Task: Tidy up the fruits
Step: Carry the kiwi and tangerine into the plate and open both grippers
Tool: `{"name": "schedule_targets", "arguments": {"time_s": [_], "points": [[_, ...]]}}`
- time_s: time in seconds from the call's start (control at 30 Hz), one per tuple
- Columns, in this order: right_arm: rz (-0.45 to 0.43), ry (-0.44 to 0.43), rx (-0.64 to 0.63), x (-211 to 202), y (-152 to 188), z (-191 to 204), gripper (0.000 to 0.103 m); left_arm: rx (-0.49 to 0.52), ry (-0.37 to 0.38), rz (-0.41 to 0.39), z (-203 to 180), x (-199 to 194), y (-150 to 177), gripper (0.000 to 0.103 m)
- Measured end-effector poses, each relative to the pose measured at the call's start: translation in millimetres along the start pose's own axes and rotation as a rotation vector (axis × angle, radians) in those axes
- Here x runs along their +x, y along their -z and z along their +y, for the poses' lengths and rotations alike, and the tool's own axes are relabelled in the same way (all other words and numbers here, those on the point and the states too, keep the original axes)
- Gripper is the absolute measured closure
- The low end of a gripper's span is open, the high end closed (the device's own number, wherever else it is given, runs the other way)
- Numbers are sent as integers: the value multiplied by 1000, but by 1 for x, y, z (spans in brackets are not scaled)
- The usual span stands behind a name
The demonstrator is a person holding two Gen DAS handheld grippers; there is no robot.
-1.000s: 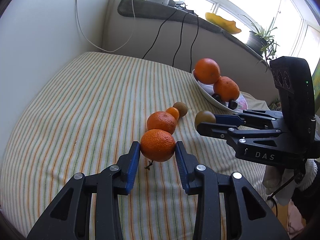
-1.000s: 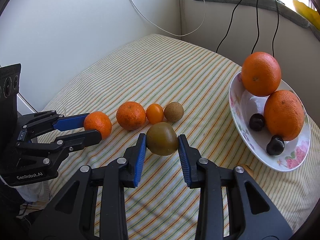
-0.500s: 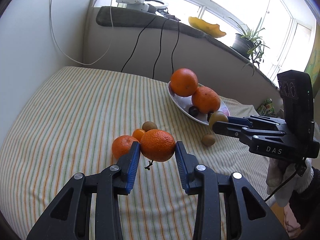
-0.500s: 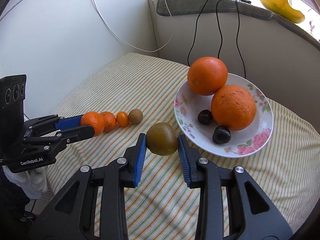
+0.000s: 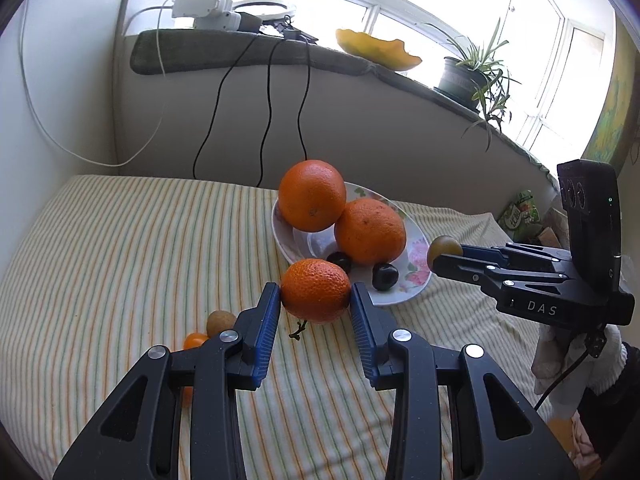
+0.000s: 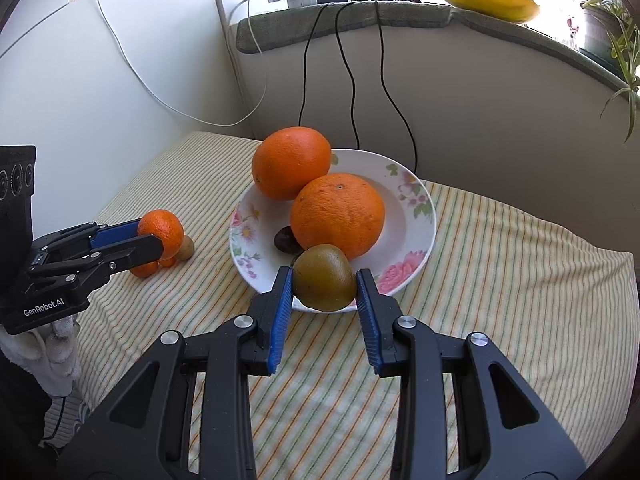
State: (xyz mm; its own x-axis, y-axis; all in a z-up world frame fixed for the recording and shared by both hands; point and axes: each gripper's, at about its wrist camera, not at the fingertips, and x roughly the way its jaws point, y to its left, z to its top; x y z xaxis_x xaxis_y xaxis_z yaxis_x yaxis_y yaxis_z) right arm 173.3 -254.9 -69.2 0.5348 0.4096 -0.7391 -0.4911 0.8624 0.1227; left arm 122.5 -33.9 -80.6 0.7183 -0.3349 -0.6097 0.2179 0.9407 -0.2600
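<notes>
the left claw point(image 5: 315, 298) is clamped on a mandarin point(image 5: 315, 290), held above the striped worktop point(image 5: 120, 248) just before the floral plate point(image 6: 416, 216); the right claw point(image 6: 323, 286) grips a kiwi point(image 6: 324, 278) over the plate's near rim, beside 2 oranges point(image 6: 338, 216)

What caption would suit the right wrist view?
Right gripper holds a kiwi before the fruit plate.

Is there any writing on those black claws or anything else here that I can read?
"DAS" stands on the right claw's black body.
"GenRobot.AI" stands on the left claw's black body.
The green packet by the wall has print too blurred to read.
</notes>
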Motion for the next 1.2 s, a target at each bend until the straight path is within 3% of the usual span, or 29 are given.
{"name": "schedule_targets", "arguments": {"time_s": [0.47, 1.07, 1.13, 1.2], "points": [[26, 32, 31, 24, -8, -29, 70, -5, -15, 39, -7, 40, -16, 69], [32, 41, 26, 31, -10, -29, 69, 7, -15, 68, -11, 51, -20, 68], [31, 37, 27, 30, -10, -29, 64, 3, -14, 74, -11, 52, -21, 67], [20, 35, 27, 28, -10, -28, 49, 0, -11, 71, -11, 51, -20, 60]]}}
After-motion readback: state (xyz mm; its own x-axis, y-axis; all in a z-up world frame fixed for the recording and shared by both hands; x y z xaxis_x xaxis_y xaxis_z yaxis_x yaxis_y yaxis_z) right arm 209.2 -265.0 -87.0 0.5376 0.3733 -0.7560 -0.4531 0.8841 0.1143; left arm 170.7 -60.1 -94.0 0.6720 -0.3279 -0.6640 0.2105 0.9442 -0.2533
